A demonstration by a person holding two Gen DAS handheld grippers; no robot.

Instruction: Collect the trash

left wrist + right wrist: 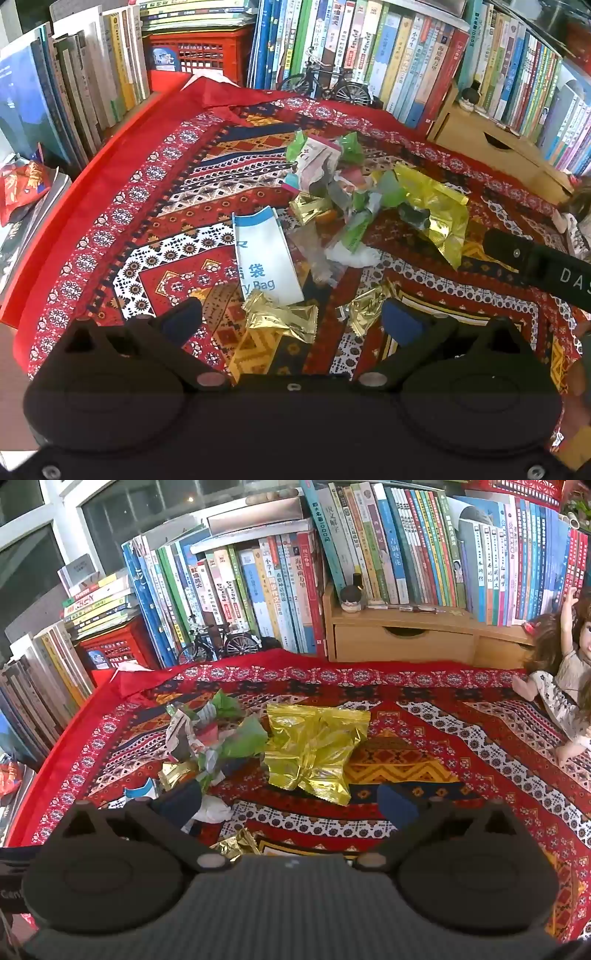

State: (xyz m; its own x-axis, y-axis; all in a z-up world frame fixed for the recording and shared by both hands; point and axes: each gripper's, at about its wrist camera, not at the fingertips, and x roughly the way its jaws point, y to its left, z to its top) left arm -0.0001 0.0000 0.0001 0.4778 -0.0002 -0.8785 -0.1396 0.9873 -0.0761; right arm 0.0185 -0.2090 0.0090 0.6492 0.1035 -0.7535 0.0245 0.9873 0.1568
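Trash lies piled on a patterned red cloth (155, 206). A white and blue paper bag (264, 258) lies flat in front of my left gripper (291, 319), which is open, with a crumpled gold wrapper (284, 317) between its fingers. Beyond lie green, pink and white wrappers (332, 166) and a large yellow foil bag (436, 210). My right gripper (290, 801) is open and empty, just in front of the yellow foil bag (314, 749), with green wrappers (229, 738) to its left. The right gripper's body shows at the right edge of the left wrist view (535, 262).
Rows of books (406, 554) stand behind and at the left of the cloth. A red crate (199, 55), a model bicycle (325, 85) and a wooden drawer unit (402, 638) stand at the back. A doll (561, 686) sits at the right.
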